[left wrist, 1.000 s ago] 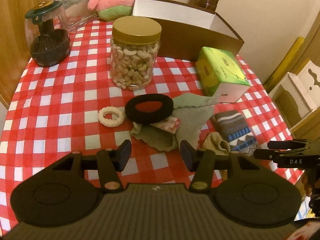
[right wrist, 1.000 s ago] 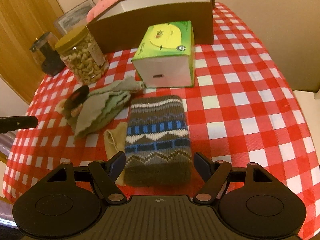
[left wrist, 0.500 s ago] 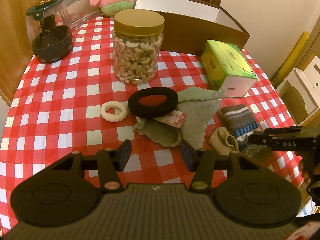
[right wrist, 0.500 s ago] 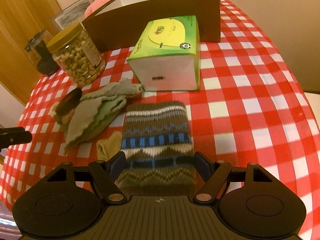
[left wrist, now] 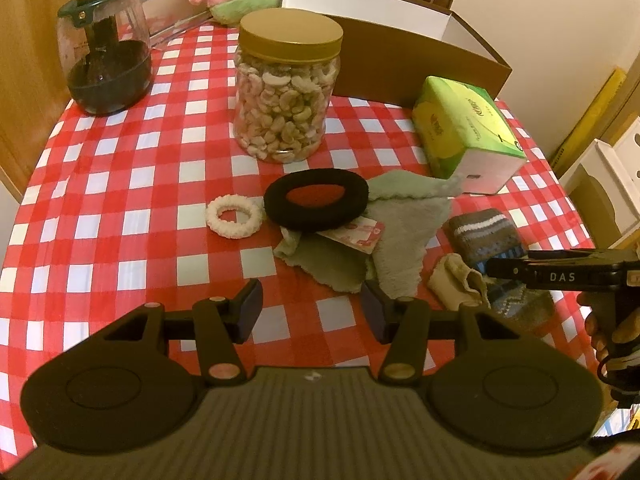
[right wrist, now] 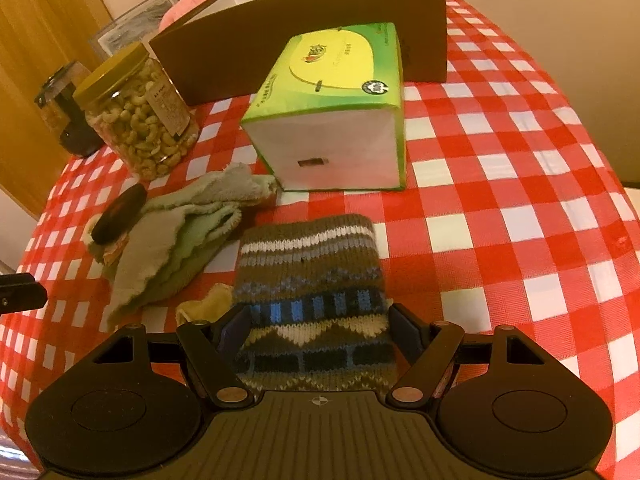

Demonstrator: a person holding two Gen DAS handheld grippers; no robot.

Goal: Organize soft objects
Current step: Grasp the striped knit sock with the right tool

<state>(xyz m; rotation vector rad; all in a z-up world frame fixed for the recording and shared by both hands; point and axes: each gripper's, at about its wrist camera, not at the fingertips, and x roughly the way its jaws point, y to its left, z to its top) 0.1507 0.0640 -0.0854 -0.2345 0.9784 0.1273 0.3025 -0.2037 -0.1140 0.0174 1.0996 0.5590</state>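
Right gripper (right wrist: 320,328) has dropped lower, jaws spread astride the knitted sock (right wrist: 310,280); its near end is hidden. Left gripper (left wrist: 311,306) hovers, half-spread, empty.

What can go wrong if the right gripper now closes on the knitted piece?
The right gripper stands open astride the knitted piece. A small yellowish cloth lies against its left finger and may get pinched too. Also, the soft knit may bunch and slip out when lifted toward the brown box.
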